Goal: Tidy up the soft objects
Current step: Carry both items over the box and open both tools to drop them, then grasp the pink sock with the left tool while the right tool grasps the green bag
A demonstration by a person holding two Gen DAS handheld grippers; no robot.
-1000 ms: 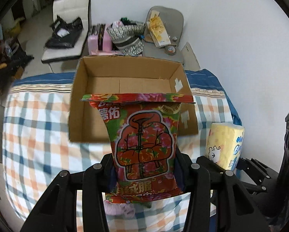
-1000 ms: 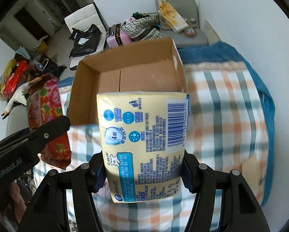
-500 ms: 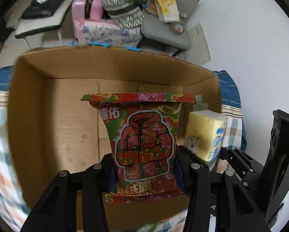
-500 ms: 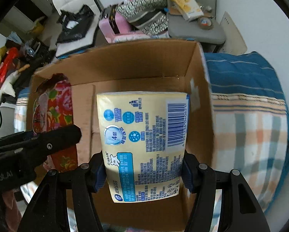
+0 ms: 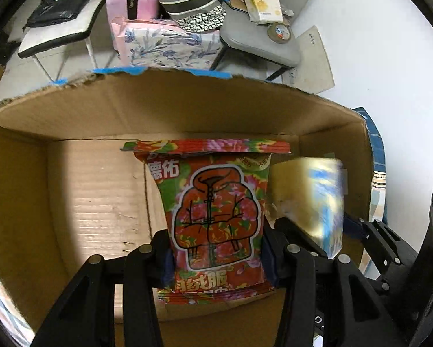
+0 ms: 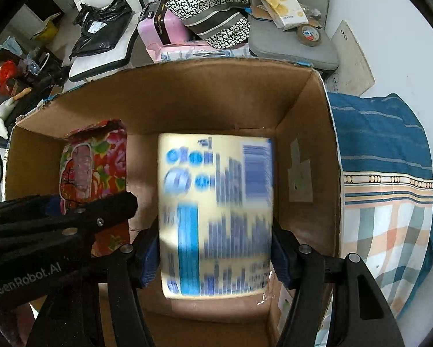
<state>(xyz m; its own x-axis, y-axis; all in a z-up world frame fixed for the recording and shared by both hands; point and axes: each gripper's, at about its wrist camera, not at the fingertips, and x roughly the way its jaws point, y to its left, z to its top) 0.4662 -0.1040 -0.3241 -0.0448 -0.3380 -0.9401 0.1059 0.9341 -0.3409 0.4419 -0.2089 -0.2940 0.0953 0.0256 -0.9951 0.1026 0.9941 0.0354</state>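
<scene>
- Because both packs are meant for the same container, each is gripped at its lower end, so that the free upper end can be led into the cardboard box [image 5: 187, 110] first.
- Nearest in the left wrist view, the left gripper [image 5: 216, 257] is seen with its fingers [image 5: 164, 260] pressed against the two side edges of the red floral packet [image 5: 213, 211] — the packet is pinched low down and stands upright, printed face to the camera.
- In the right wrist view, the right gripper [image 6: 216, 257] is closed in the same way on the yellow tissue pack [image 6: 216, 211], whose sides are squeezed between the blue-padded fingers [image 6: 149, 257]; its print is blurred, so motion is judged likely.
- The two packs are held side by side inside the box walls, floral packet to the left and tissue pack to the right and apart from it; whether either touches the box floor cannot be told.
- A soft pack yields under a pinch, so a hold on the narrow side edges is judged the firmer choice — a flat face would buckle.
- The box rests on a checked blanket [image 6: 390, 231] with a blue border, seen beyond its right wall.
- Farther off, behind the far wall of the box, a pink suitcase [image 6: 161, 29], a patterned bag [image 6: 216, 8] and a grey chair [image 6: 288, 40] bearing a box of snacks and a roll of tape are seen; these are judged to play no part.
- The placing step is judged nearly done: only lowering and release remain.
</scene>
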